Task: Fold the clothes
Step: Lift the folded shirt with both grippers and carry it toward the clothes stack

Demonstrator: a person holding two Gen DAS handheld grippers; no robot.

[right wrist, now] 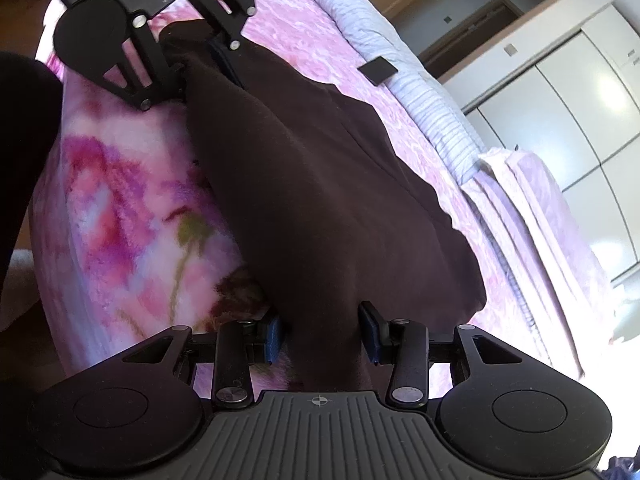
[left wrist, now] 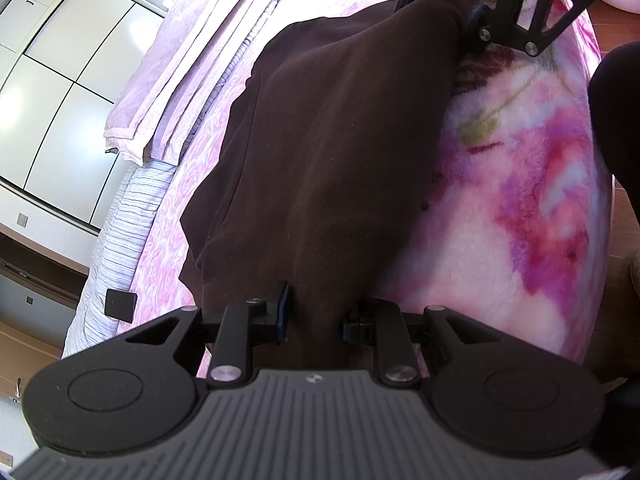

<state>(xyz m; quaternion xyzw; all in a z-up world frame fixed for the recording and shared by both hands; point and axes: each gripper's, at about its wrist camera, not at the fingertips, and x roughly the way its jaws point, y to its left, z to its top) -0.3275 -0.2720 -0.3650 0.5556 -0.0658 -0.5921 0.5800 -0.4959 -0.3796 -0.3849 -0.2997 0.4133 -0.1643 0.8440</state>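
Observation:
A dark brown garment [left wrist: 340, 140] [right wrist: 312, 184] hangs stretched lengthwise between my two grippers, above a bed. In the left wrist view my left gripper [left wrist: 316, 320] is shut on the near end, with the cloth bunched between its pads. My right gripper [left wrist: 444, 4] pinches the far end at the top of that view. In the right wrist view the right gripper [right wrist: 322, 336] holds a thick fold of the cloth between its blue pads. The left gripper [right wrist: 200, 66] grips the opposite end at the upper left. The garment's free side sags onto the bed.
Under the garment lie a pink floral fleece blanket [left wrist: 520, 200] and a pink patterned bedspread [left wrist: 168, 232]. Folded lilac cloths [left wrist: 160, 92] and a striped quilt [left wrist: 116, 248] bearing a small black square [left wrist: 120, 306] line the far bed edge. White wardrobe doors [left wrist: 60, 92] stand beyond. A person's dark sleeve [left wrist: 616, 120] is at the right.

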